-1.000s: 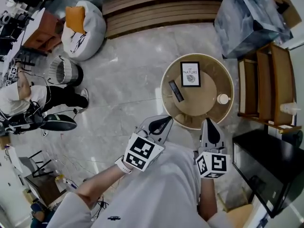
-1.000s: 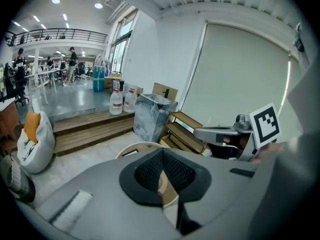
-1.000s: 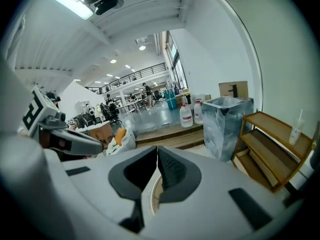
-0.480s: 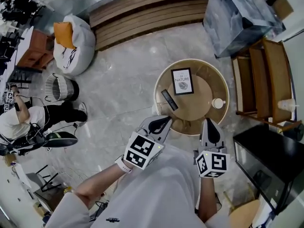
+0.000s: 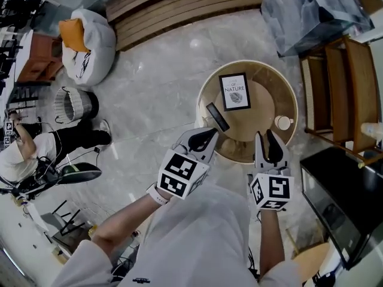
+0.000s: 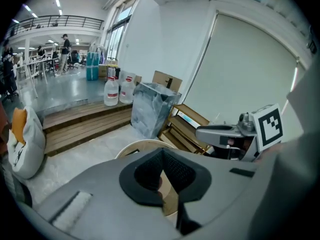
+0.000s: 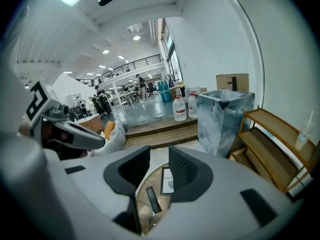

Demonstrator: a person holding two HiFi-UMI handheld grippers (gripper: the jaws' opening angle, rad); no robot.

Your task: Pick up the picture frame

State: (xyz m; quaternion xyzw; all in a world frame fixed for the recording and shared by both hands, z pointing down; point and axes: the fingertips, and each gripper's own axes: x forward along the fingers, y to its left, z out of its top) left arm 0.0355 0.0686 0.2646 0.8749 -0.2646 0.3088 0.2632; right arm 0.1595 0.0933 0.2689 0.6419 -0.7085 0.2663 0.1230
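Note:
The black picture frame with a white print lies flat on the round wooden table, toward its far side. It also shows through the gap of my right gripper, as the picture frame. My right gripper hovers over the table's near edge; its jaws are opening and nothing is between them. At the table's near left rim, my left gripper has its pads together and empty. In its own view the left gripper is shut. Both grippers are short of the frame.
A black remote and a white cup also sit on the table. A wooden shelf and a black cabinet stand to the right. Wooden steps, a wrapped bin, a beanbag and a person surround the marble floor.
Both grippers have moved forward and down to the table's near edge. The right gripper's jaws, shut before, now stand apart. The left gripper's jaws stayed shut.

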